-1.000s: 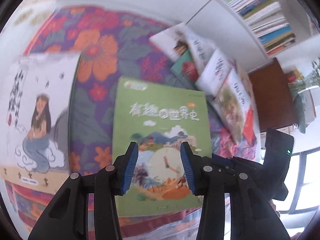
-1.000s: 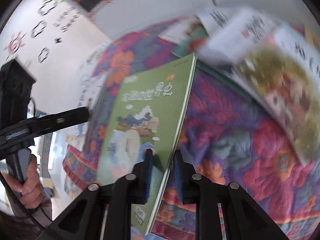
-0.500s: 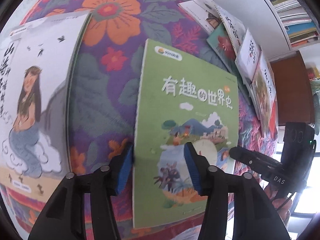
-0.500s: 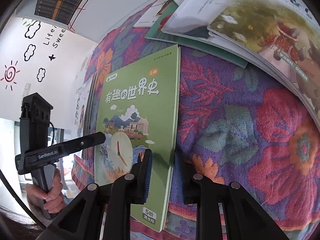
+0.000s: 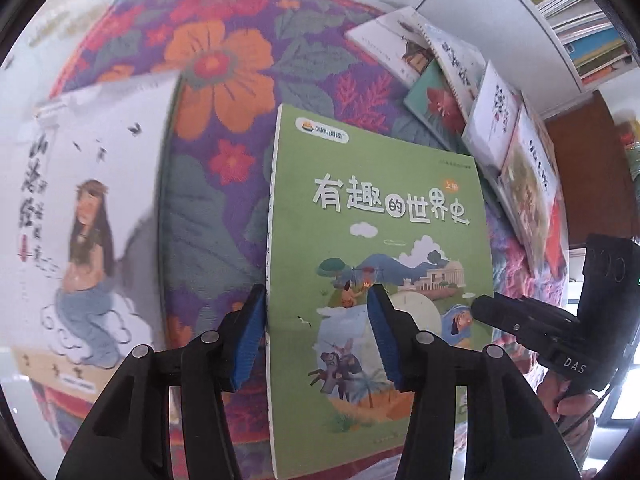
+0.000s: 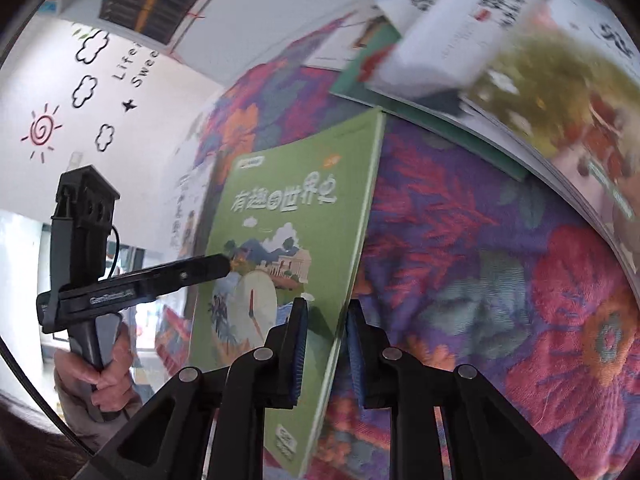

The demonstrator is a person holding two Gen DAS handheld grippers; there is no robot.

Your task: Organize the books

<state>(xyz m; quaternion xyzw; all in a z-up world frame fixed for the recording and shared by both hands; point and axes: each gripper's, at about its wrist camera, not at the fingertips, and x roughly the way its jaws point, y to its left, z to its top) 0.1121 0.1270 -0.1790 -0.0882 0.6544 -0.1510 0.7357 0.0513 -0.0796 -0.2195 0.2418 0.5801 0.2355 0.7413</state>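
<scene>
A green book [image 5: 384,240] with a clock picture is tilted above the flowered cloth [image 5: 224,60]. My right gripper [image 6: 325,340] is shut on the green book [image 6: 288,220] at its right edge, near the lower corner. My left gripper [image 5: 316,332] is open, its left pad against the book's spine and its right pad over the cover. A white book with a mermaid picture [image 5: 88,216] lies flat at the left.
Several picture books [image 5: 472,92] lie fanned at the right of the cloth; they also show in the right wrist view [image 6: 520,64]. A white bookshelf [image 5: 572,12] with stacked books stands at the back right, a brown cabinet [image 5: 588,168] below it.
The right gripper has lifted the green book's right edge, so the book now tilts. The left gripper's left pad has come up against the spine.
</scene>
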